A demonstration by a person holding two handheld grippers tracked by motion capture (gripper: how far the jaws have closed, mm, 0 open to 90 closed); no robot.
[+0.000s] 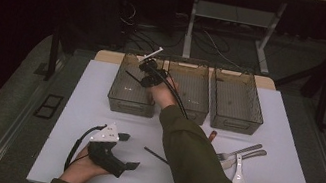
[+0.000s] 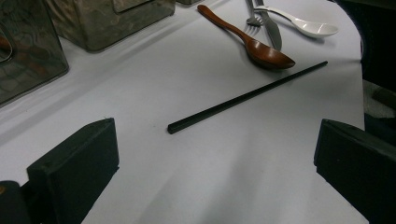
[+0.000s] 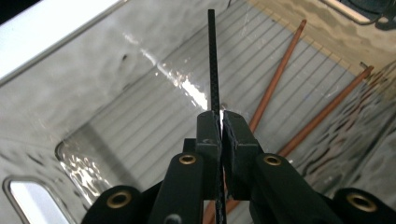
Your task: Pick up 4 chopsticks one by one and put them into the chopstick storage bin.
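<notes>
My right gripper point(image 1: 147, 71) hangs over the left clear bin point(image 1: 131, 103), shut on a black chopstick point(image 1: 132, 76). In the right gripper view the pads point(image 3: 208, 128) pinch that chopstick point(image 3: 213, 65), which points down into the bin point(image 3: 140, 126). Two brown chopsticks point(image 3: 275, 84) lie on the bin's floor. My left gripper point(image 1: 128, 151) rests low at the front left of the white mat, open and holding nothing. A second black chopstick point(image 2: 243, 98) lies flat on the mat just ahead of its wide jaws, also seen as the chopstick point(image 1: 156, 155) beside my right forearm.
Two more clear bins, middle point(image 1: 189, 104) and right point(image 1: 236, 109), stand in a row at the back. A wooden spoon point(image 2: 261, 49), fork point(image 2: 252, 16), knife point(image 2: 272, 30) and white spoon point(image 2: 308, 27) lie at the mat's right front.
</notes>
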